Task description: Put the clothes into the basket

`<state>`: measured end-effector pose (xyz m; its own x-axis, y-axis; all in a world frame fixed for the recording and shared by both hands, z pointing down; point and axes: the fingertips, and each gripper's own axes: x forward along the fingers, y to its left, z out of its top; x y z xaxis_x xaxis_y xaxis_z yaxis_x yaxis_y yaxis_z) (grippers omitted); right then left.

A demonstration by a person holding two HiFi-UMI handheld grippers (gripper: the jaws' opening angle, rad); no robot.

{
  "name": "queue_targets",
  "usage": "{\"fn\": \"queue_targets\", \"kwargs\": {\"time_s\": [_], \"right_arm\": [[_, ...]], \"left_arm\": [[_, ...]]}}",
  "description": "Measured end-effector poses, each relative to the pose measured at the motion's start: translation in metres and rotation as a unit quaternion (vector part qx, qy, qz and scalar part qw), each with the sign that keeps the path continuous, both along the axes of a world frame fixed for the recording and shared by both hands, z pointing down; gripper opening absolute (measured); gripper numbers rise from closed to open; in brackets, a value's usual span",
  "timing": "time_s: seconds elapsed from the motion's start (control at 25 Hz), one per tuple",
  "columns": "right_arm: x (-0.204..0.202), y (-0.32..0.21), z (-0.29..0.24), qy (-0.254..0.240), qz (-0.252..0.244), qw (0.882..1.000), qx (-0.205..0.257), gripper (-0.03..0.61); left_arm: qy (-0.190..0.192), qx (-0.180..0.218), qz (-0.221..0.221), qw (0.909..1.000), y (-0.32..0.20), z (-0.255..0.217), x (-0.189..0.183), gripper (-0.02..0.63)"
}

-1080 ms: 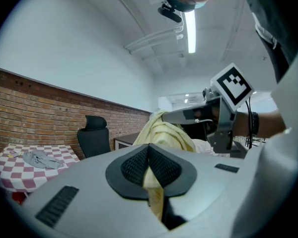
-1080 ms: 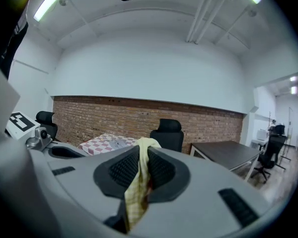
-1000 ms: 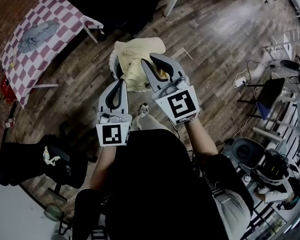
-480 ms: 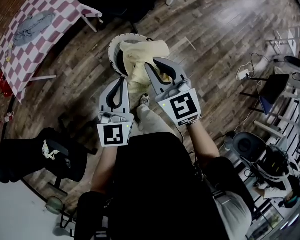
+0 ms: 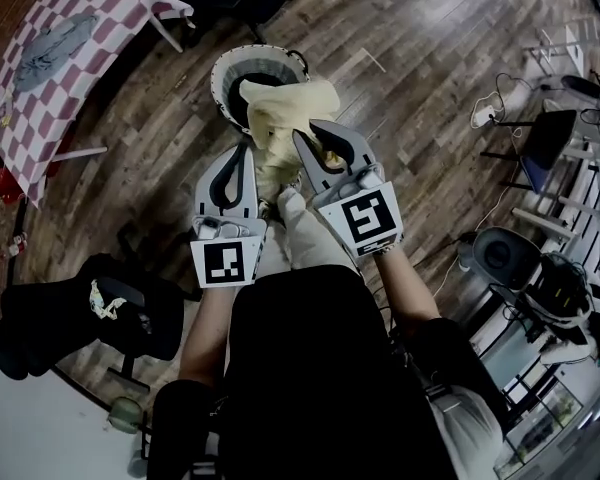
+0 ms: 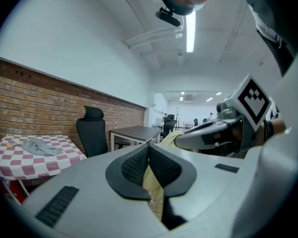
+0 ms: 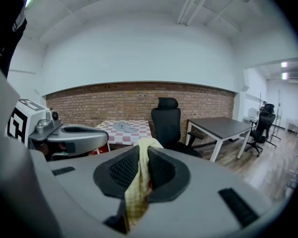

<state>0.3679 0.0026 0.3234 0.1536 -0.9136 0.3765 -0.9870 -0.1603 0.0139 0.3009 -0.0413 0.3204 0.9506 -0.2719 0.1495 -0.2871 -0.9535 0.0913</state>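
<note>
- Just ahead of both tool tips, the yellow garment (image 5: 285, 103) hangs bunched over the near side of the basket (image 5: 223, 76). The basket stands on the wooden floor (image 5: 430, 58), lower than the tools. Whether the cloth touches the rim cannot be told.
- Left tool (image 5: 242, 158): its jaws are drawn narrow on an edge of the garment, with a strip of yellow fabric pinched between the ribbed pads (image 6: 165, 168).
- Right tool (image 5: 320, 140): its jaws are likewise clamped on the garment, and a fold of cloth rises above the pads (image 7: 120, 171) and trails below them.
- The step in hand looks like lowering the garment into the basket, and it seems close to done.
- To do it well, carry both tips forward until they sit over the middle of the opening, not over the near rim.
- Sink both tools together so the hanging bulk goes in first.
- Let go only once most of the weight rests inside, or the cloth may slide over the rim onto the floor.
- Well off to the left tool's side, a grey garment (image 5: 50, 43) lies on the checked worktop (image 5: 110, 8). It is probably next.
</note>
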Motion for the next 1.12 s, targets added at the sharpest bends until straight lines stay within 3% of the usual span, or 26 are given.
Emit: {"fn": "queue_targets", "kwargs": {"time_s": [0.56, 0.96, 1.12], "right_arm": [[-0.066, 0.056, -0.014, 0.010, 0.027, 1.000, 0.011, 0.049], [-0.058, 0.063, 0.044, -0.021, 0.020, 0.999, -0.030, 0.049], [-0.053, 0.063, 0.073, -0.033, 0.017, 0.998, -0.043, 0.049]], "left_arm": [[0.014, -0.005, 0.016, 0.9998, 0.047, -0.003, -0.063, 0.014], [-0.022, -0.021, 0.014, 0.9994, 0.053, 0.039, -0.045, 0.014], [-0.019, -0.030, 0.003, 0.9994, 0.053, 0.053, -0.032, 0.014]]}}
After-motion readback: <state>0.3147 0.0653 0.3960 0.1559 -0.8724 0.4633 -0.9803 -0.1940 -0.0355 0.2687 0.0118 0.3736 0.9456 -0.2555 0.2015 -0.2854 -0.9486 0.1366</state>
